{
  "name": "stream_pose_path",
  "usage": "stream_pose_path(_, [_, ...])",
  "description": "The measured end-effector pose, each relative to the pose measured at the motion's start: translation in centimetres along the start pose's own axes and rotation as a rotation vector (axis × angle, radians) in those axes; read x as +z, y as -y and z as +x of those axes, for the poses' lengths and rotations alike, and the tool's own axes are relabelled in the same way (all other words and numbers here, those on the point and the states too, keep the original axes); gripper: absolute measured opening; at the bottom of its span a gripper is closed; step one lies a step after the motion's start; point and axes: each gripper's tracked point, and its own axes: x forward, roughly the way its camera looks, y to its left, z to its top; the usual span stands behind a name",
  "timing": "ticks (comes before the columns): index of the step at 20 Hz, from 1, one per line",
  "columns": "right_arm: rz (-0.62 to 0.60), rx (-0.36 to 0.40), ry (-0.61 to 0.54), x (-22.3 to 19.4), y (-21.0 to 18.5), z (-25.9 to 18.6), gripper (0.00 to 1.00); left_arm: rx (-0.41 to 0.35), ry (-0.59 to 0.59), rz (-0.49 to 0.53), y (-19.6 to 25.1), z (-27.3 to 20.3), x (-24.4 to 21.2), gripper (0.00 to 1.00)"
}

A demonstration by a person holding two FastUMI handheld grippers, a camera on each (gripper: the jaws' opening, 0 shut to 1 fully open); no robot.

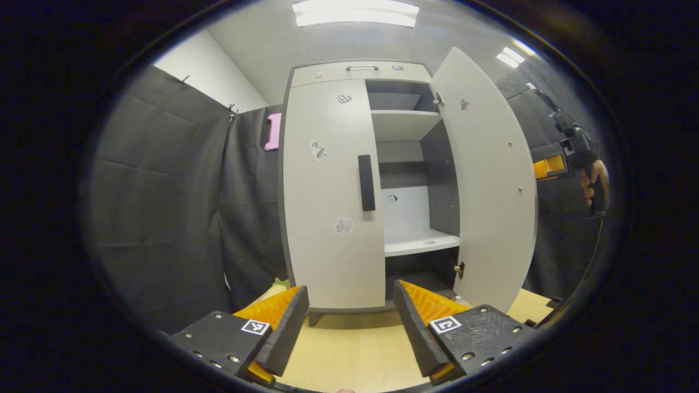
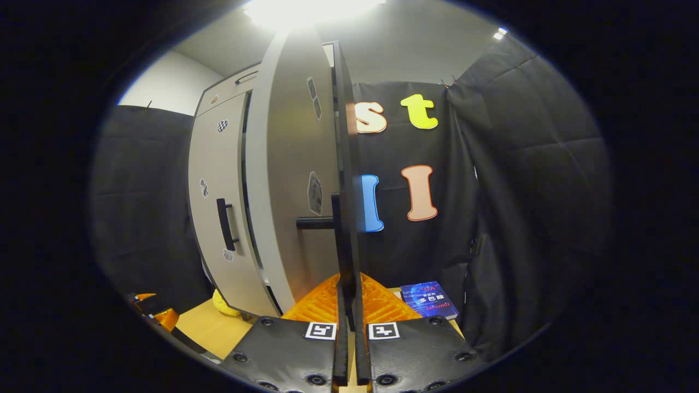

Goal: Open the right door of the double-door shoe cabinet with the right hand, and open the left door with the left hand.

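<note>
Cabinet, pale grey, double-door, fills the centre of the left gripper view and stands on a light wooden surface. Right door swung wide open, right of centre, showing dark interior walls and pale shelves behind it. Left door shut, centre-left, bearing a dark vertical handle near its inner edge and several small stickers. Drawer front with a metal pull runs across the top.

In the right gripper view the right door's edge runs vertically down the middle of the frame, its handle projecting to the left at mid-height. Blue book lies on the surface, lower right of centre.

Right gripper, bottom centre of its own view, clamped on the lower edge of the right door, both fingers pressed against it. It also appears at the far right edge of the left gripper view, held in a hand.

Left gripper, bottom centre of its view, spread wide and grasping nothing, set apart from the left door.
</note>
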Motion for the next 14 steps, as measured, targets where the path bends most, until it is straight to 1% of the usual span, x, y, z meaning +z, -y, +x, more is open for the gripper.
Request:
stream_pose_path(2, [-0.005,-0.004,0.010,0.1,0.1,-0.4,0.07,-0.014,-0.004,-0.006,0.0,1.2,0.8,0.90])
stream_pose_path(3, [0.004,-0.008,0.011,0.0,0.0,-0.6,0.04,-0.025,-0.005,-0.017,0.0,2.0,1.3,0.90])
stream_pose_path(5, [0.016,-0.007,0.014,-0.2,-0.3,-1.1,0.03,-0.045,-0.005,-0.039,0.0,3.6,2.5,0.89])
stream_pose_path(7, [0.013,0.012,0.009,-0.4,-0.6,-1.7,0.14,-0.052,0.010,-0.042,0.0,5.2,3.8,0.91])
stream_pose_path(8, [-0.003,0.002,0.009,-0.6,-0.4,-2.0,0.38,-0.062,0.016,-0.035,0.1,6.1,4.4,0.91])
stream_pose_path(10, [-0.049,-0.058,0.023,-0.7,0.9,-2.7,0.86,-0.081,0.014,-0.028,0.3,7.8,5.2,0.90])
stream_pose_path(12, [-0.095,-0.115,0.026,-0.8,1.9,-3.2,0.98,-0.095,0.018,-0.031,0.5,9.7,6.2,0.91])
stream_pose_path(13, [-0.108,-0.137,0.024,-0.9,2.5,-3.4,0.98,-0.098,0.025,-0.032,0.5,10.5,6.7,0.90])
stream_pose_path(14, [-0.111,-0.146,0.020,-0.9,2.8,-3.5,0.98,-0.100,0.034,-0.031,0.5,11.3,7.4,0.91])
